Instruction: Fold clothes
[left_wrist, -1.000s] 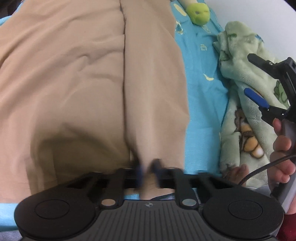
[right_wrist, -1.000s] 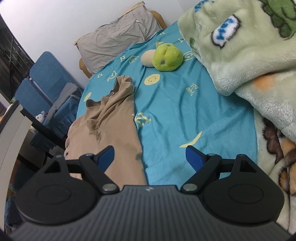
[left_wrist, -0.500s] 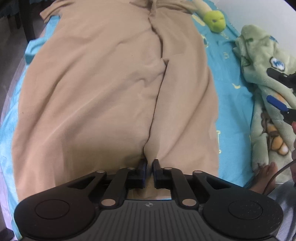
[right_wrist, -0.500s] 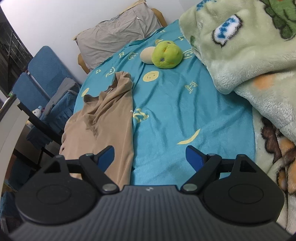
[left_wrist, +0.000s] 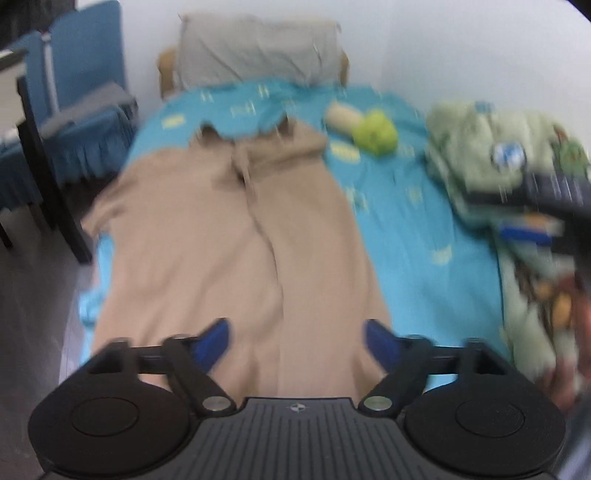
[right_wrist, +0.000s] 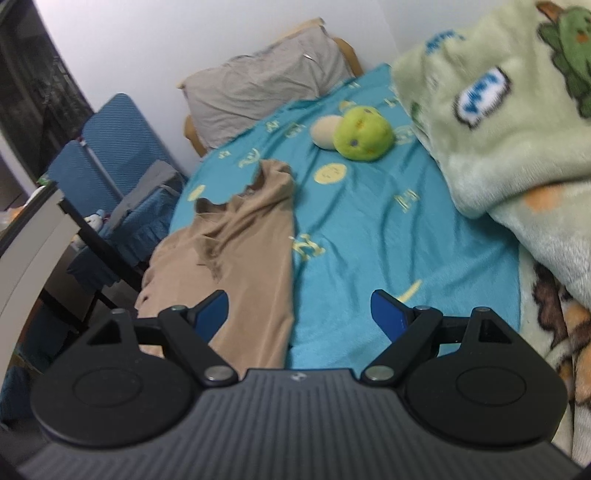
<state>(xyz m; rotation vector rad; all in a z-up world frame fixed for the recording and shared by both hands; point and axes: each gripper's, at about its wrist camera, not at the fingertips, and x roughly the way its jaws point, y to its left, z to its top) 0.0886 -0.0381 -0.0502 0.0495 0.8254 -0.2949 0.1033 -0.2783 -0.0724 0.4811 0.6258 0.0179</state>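
A tan garment (left_wrist: 229, 236) lies spread lengthwise on the blue bedsheet (left_wrist: 402, 221), with a long crease down its middle. It also shows in the right wrist view (right_wrist: 243, 251) on the left side of the bed. My left gripper (left_wrist: 297, 338) is open and empty, raised above the garment's near end. My right gripper (right_wrist: 299, 312) is open and empty, above the garment's right edge and the sheet (right_wrist: 388, 229). It appears blurred at the right edge of the left wrist view (left_wrist: 535, 218).
A green plush toy (right_wrist: 362, 134) and a beige one (right_wrist: 325, 127) lie near the grey pillow (right_wrist: 266, 86). A green cartoon blanket (right_wrist: 509, 122) is heaped on the right. Blue chairs (right_wrist: 114, 155) and a dark table (right_wrist: 40, 229) stand left of the bed.
My left gripper has let go of the garment's near edge, opened wide and pulled up and back. The right gripper stayed open and moved little.
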